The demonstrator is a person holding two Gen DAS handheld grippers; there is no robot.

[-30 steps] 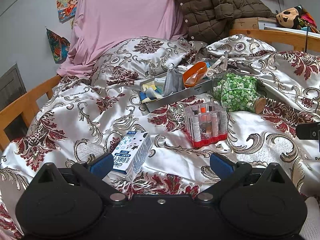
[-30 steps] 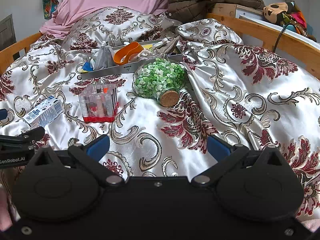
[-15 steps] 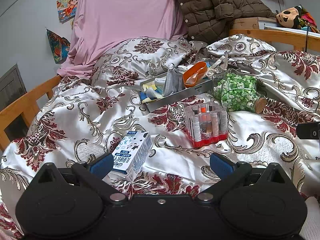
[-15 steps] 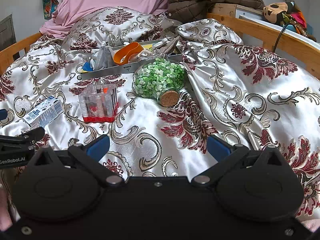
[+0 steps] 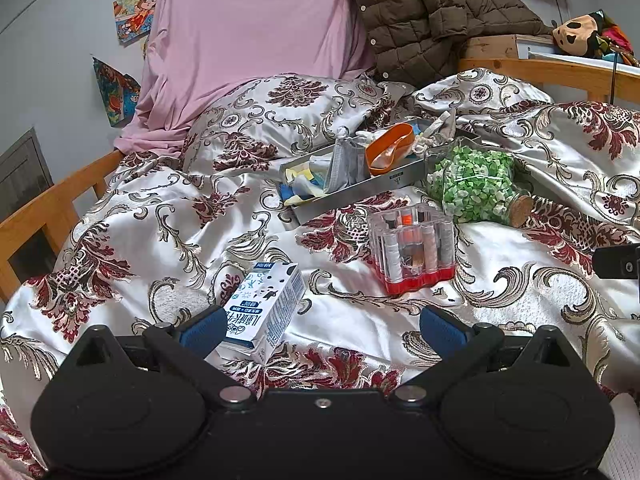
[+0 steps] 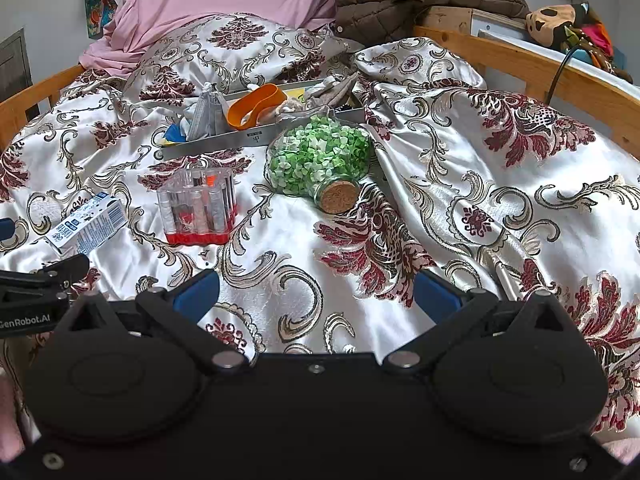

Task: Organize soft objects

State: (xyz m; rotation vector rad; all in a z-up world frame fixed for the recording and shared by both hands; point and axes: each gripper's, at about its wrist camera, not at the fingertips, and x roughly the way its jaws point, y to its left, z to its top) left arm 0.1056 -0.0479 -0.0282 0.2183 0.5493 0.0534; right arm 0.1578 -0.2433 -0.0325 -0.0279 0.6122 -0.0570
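I am in a home bedroom: a bed [image 5: 48,216] with wooden rails fills the frame under a patterned satin quilt [image 5: 168,232], a pink sheet [image 5: 248,40] and brown jacket [image 5: 432,20] heaped at the top, a plush toy [image 5: 580,34] at upper right, children's pictures [image 5: 134,12] on the wall at upper left.

The bedspread [image 5: 168,224] was silver-white satin with maroon and gold scrollwork. The corked jar [image 6: 320,156] held green and white bits. The milk carton [image 5: 264,308] was white and blue.

Your left claw [image 5: 322,326]: jaws spread wide, blue fingertips [image 5: 202,328] apart, nothing between them, held low and level. Your right claw [image 6: 316,294]: same, jaws wide, blue fingertips [image 6: 434,292] apart, empty, low, level.
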